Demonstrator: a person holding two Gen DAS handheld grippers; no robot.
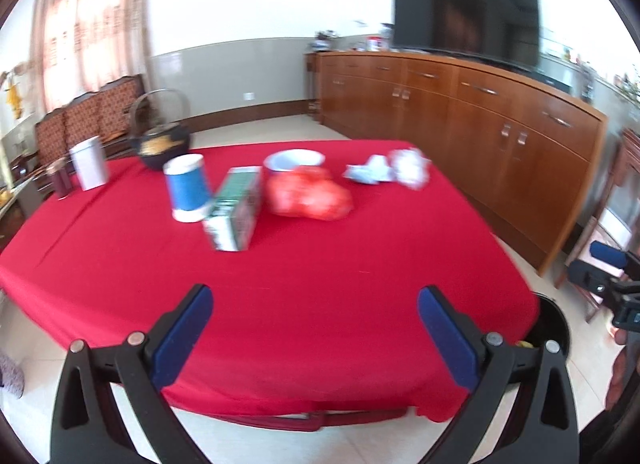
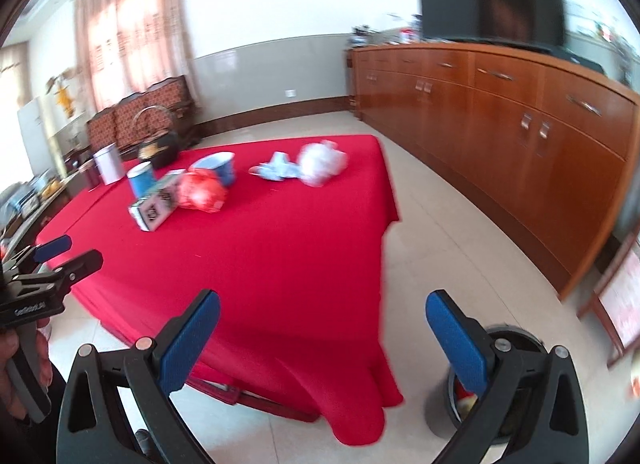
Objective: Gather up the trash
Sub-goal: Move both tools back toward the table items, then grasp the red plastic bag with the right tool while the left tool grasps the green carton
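Nearest in each wrist view is its own claw: the left claw [image 1: 315,302] and the right claw [image 2: 323,310] both stand spread wide, holding nothing, each short of the near edge of the bench [image 1: 320,264], which is draped in a red cloth. On the floor at about 4 o'clock from the bench sits a dark round bin [image 2: 496,380], partly hidden behind the right claw's finger.

Further in, near the middle of the bench, a green-and-white carton [image 1: 234,210] lies on its side, touching a blue paper cup [image 1: 188,188] at its 10 o'clock. Just to its 2 o'clock lies a crumpled red plastic bag [image 1: 310,198], with a white bowl [image 1: 294,162] behind it. Toward 1 o'clock, further back, lie a crumpled pale-blue wad [image 1: 370,174] and a white crumpled wad [image 1: 410,168], side by side.

The wads and bag look light and soft; a pinch across any raised fold should hold, though thin film may slip. The carton seems stiff but crushable, best gripped across its narrow sides.

At the far left stand a white tin [image 1: 89,162] and a dark basket [image 1: 162,144].
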